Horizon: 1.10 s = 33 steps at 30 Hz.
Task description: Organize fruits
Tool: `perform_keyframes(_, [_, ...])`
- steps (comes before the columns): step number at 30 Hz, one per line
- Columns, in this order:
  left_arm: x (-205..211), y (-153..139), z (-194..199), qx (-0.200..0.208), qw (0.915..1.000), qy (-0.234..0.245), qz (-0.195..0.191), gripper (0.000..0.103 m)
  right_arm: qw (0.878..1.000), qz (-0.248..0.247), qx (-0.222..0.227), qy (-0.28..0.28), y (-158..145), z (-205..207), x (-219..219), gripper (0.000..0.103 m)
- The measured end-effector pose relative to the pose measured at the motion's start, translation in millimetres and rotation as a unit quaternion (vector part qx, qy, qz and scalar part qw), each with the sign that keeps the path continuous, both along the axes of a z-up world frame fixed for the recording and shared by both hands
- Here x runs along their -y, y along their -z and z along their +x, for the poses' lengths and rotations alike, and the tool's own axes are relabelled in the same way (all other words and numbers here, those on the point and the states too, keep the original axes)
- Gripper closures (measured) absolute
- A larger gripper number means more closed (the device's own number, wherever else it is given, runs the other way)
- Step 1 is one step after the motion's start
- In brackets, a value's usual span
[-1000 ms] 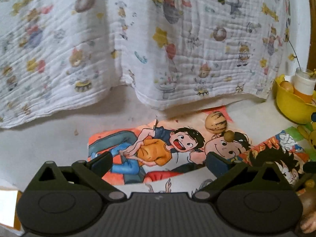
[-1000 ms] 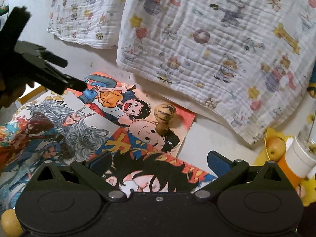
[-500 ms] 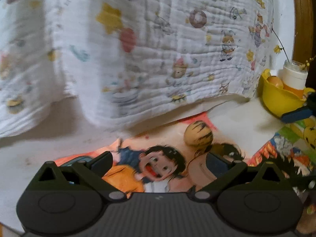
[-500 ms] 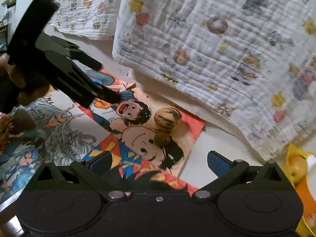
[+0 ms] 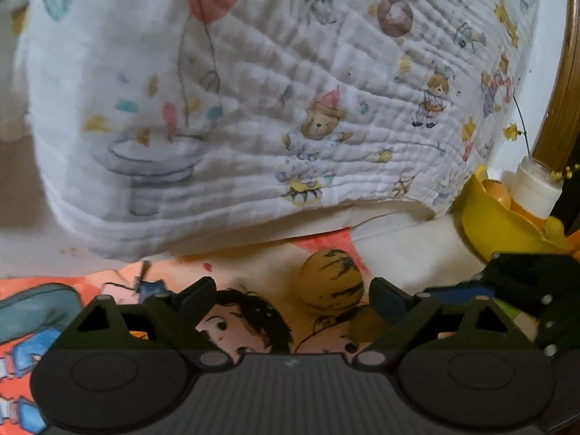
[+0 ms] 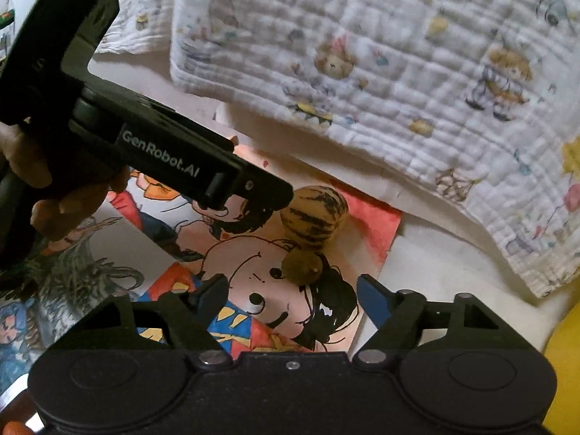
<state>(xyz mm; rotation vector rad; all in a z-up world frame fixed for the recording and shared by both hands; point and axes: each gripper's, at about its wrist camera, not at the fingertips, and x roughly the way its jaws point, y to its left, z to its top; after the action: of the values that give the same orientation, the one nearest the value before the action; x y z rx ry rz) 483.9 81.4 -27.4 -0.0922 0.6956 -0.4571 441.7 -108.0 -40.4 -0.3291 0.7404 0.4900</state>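
Closing, both sets of tongs, neither gripping anything. Left gripper low in its own frame, jaws still wide, striped yellow fruit just ahead in the gap, nearer the right-hand finger, untouched. Right gripper low in its frame, jaws narrower, small brown fruit just ahead between the fingers, pads clear of it. Striped yellow fruit right behind, touching it, both lying on cartoon drawings at frame centre. Left gripper's black body slanting in from upper left, tip just beside the striped fruit, held by a hand. Printed white cloth filling the upper frame. Yellow bowl at far right holding 1 orange fruit and a white bottle.
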Motion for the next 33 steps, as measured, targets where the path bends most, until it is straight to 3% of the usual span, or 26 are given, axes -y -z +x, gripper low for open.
perform_keyframes(5, [4.3,4.1,10.2,-0.020,0.9994,0.009,-0.025,0.020,1.000,0.002,-0.011,0.008,8.6,9.3,-2.5,0.038])
perform_keyframes(14, [14.5,10.6,27.2,-0.052,0.9979,0.016,-0.036,0.035,0.999,0.023,-0.026,0.024,22.8,22.3,-2.9,0.051])
perform_keyframes(22, [17.1,17.0,37.9,-0.074,0.9955,0.014,-0.057,0.039,0.998,0.043,-0.033,0.040,27.9,30.3,-1.1,0.061])
perform_keyframes(27, [21.6,20.0,41.7,-0.081,0.9946,0.016,-0.063,0.040,0.997,0.052,-0.034,0.045,28.2,31.1,1.7,0.072])
perform_keyframes(33, [31.8,21.6,46.4,-0.090,0.9937,0.020,-0.063,0.046,0.997,0.055,-0.035,0.045,24.7,28.3,7.3,0.073])
